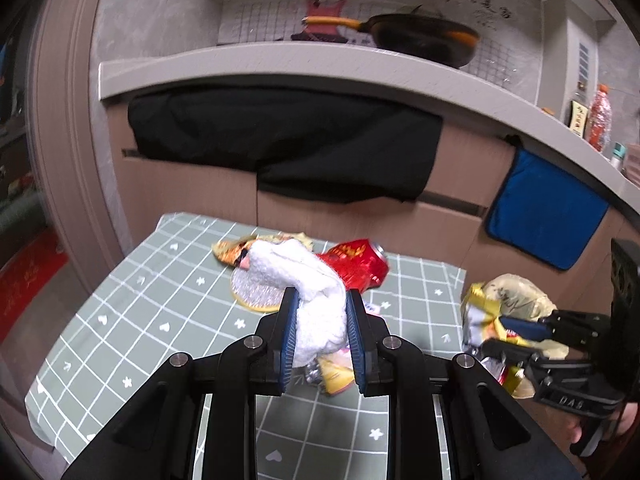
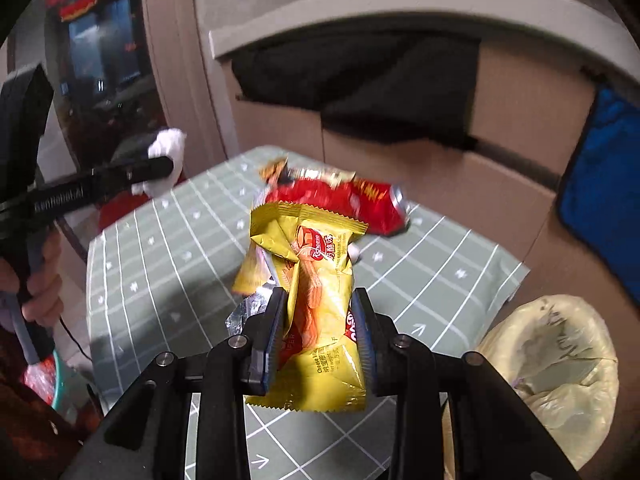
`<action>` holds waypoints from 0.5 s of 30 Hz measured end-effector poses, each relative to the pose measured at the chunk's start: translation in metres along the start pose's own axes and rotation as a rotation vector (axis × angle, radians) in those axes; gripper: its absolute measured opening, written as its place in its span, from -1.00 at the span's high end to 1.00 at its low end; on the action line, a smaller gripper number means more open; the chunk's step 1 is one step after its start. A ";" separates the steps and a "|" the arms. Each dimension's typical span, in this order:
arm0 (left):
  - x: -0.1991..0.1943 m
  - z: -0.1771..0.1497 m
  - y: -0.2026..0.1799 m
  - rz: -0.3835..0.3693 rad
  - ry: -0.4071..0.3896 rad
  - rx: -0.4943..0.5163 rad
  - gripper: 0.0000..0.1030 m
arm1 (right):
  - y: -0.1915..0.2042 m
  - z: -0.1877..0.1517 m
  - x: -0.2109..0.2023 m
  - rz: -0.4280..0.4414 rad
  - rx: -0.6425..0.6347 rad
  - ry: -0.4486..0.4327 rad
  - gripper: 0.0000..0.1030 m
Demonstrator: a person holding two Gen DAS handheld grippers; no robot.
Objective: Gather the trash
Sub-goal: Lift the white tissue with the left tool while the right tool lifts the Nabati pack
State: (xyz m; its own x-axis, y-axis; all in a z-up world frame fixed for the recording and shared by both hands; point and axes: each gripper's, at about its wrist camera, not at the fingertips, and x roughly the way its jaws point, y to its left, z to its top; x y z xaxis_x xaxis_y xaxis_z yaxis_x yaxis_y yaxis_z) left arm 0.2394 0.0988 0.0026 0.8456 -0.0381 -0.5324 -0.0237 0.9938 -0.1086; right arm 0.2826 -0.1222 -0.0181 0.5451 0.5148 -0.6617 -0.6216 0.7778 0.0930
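My left gripper [image 1: 322, 295] is shut on a crumpled white tissue [image 1: 316, 304], held above the green checked tablecloth [image 1: 160, 280]. My right gripper [image 2: 319, 294] is shut on a yellow snack packet [image 2: 316, 256], lifted off the table. Behind both lies a crushed red can [image 1: 360, 264] [image 2: 360, 200] beside a gold wrapper [image 1: 236, 249] and a round bubbly lid [image 1: 256, 294]. Each gripper shows in the other's view: the right gripper [image 1: 494, 338] with its packet, the left gripper [image 2: 162, 165] with the tissue [image 2: 168, 146]. A foil scrap [image 2: 246, 310] lies on the cloth.
A bin lined with a yellowish bag [image 2: 552, 360] stands off the table's right edge. A black cloth [image 1: 280, 140] and a blue towel [image 1: 544, 216] hang on the cabinet front. A frying pan [image 1: 424, 38] and bottles [image 1: 598, 118] sit on the counter. A teal basin [image 2: 60, 384] is left.
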 end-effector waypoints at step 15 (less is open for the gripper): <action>-0.035 0.038 -0.093 -0.119 -0.124 0.150 0.53 | -0.038 0.016 -0.097 -0.113 0.075 -0.214 0.41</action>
State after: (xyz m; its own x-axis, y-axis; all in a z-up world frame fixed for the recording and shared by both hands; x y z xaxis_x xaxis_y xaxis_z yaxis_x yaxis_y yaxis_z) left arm 0.2325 0.0116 0.0629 0.8968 -0.1518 -0.4155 0.1517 0.9879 -0.0335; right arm 0.2623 -0.1962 0.0543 0.7205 0.4812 -0.4993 -0.5106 0.8554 0.0876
